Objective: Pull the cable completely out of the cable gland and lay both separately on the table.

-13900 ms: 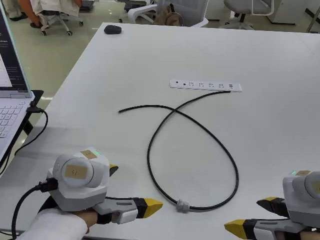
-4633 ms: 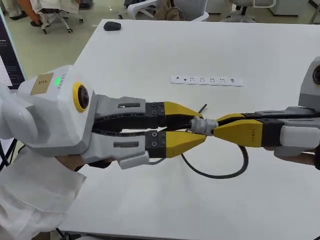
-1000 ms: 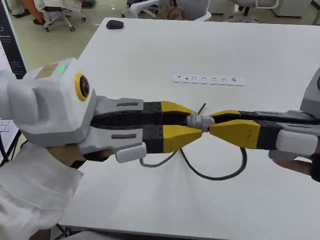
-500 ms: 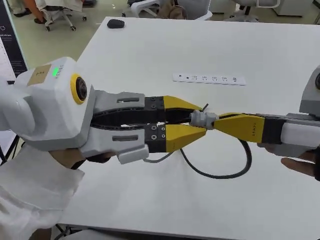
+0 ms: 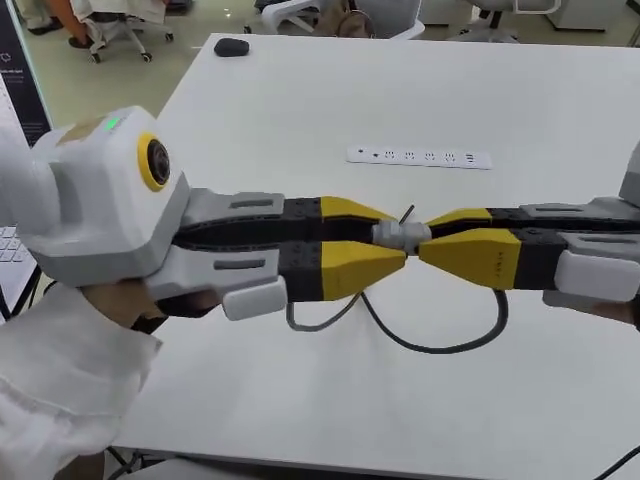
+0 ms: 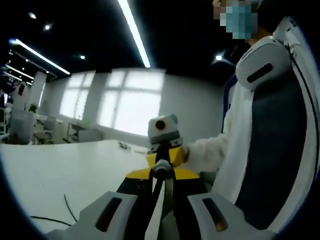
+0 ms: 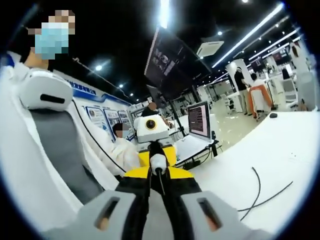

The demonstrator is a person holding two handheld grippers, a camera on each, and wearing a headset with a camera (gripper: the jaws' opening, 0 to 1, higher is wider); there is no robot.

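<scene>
The grey cable gland (image 5: 402, 235) hangs above the white table (image 5: 300, 120), between two sets of yellow jaws that meet tip to tip. My left gripper (image 5: 392, 243) comes in from the left, shut on the gland. From the right, my right gripper (image 5: 426, 240) is shut on the black cable (image 5: 440, 347) right beside the gland. The cable sags in a loop onto the table under both grippers, and one end pokes up behind them. The gland (image 6: 162, 170) sits at the jaw tips in the left gripper view. It (image 7: 157, 162) also sits at the tips in the right gripper view.
A white power strip (image 5: 418, 157) lies on the table beyond the grippers. A black mouse (image 5: 232, 46) rests near the far left corner. A laptop edge (image 5: 8, 240) stands off the table's left side. Office chairs and people are beyond the table.
The left jaws, slightly parted around the gland half a second ago, have closed on it. Both grippers stay tip to tip, and the cable loop has barely shifted.
</scene>
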